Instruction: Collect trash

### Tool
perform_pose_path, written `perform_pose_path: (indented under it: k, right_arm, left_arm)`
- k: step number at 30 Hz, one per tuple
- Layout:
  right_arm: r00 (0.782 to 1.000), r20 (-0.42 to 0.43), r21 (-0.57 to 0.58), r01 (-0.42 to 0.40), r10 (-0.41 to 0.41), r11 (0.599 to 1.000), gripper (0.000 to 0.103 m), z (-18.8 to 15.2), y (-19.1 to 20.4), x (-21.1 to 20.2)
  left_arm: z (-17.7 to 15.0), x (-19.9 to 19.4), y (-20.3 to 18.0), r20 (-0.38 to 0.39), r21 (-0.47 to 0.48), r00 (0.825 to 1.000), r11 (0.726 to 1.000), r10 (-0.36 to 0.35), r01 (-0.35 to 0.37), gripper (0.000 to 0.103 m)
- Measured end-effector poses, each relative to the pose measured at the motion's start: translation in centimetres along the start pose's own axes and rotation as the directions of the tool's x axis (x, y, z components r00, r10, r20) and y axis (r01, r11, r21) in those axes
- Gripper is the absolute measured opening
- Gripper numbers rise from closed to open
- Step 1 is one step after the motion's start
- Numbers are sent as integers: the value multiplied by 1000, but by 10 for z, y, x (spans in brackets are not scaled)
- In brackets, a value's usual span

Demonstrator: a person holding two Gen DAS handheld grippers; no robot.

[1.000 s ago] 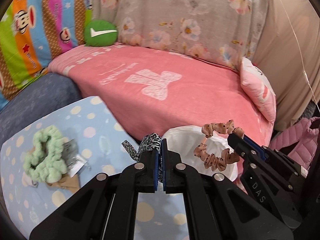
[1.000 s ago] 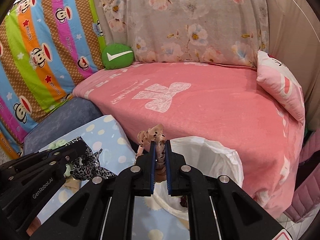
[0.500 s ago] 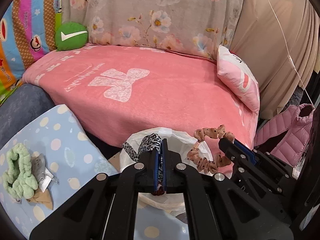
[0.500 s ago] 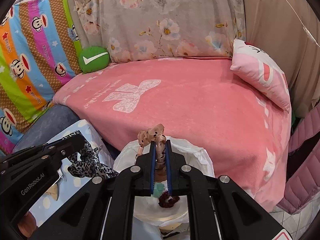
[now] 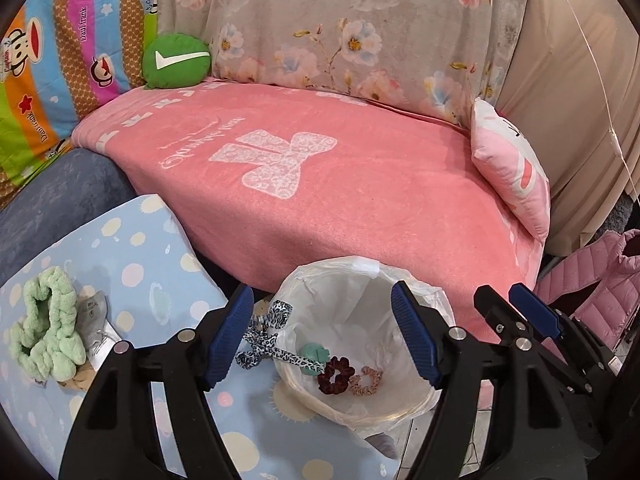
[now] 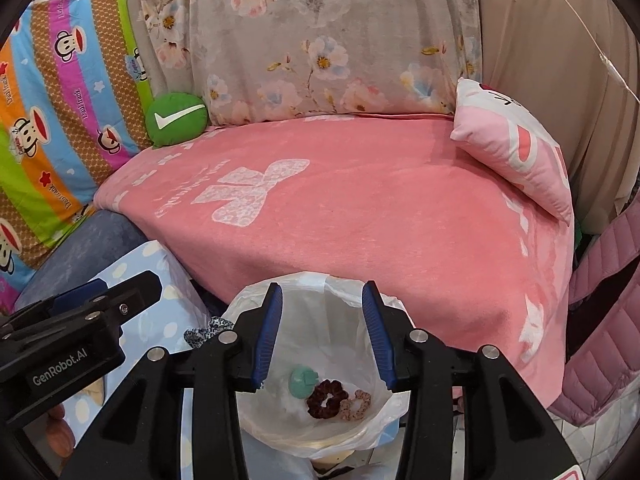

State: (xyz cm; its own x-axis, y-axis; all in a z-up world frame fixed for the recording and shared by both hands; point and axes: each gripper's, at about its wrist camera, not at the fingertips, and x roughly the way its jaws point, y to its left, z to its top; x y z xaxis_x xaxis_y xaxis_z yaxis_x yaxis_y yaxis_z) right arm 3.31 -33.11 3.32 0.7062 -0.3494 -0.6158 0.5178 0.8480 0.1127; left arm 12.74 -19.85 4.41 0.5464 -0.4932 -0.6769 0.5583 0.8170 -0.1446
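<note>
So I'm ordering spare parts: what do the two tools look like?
Both match: the left tool and right tool have black angular plastic fingers with silver screws and ribbed blue pads. The left one's side reads "GenRobot.AI" in white. No cables or sleeves show.

Worktop [image 5: 132,256]: light blue cover with pale dots. On it at left a green fluffy scrunchie [image 5: 46,326], touching a grey packet [image 5: 94,316] just beside it, with brown paper [image 5: 76,376] under both. Leopard-print hair tie [image 5: 266,338] lies at the worktop's right edge, one end draped over the bin's rim. Bed [image 5: 360,184] behind: pink blanket, pink pillow [image 5: 512,172] at right, green round cushion [image 5: 176,60] at back left.
</note>
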Motion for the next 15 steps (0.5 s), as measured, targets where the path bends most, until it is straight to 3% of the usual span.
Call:
perform_pose_path:
  k: [10,15]
  right_arm:
    - [1000,-7,-14,-14,14,1000,46,-8,11,-5]
    - [998,-55,-36,-44,42,998,46,-27,22,4]
  left_arm:
    - [-3,-9,19,-8,-24,1000,1000,-10,10,68]
    - [-12,-11,48,-17,-76,1000,997,25,-26,69]
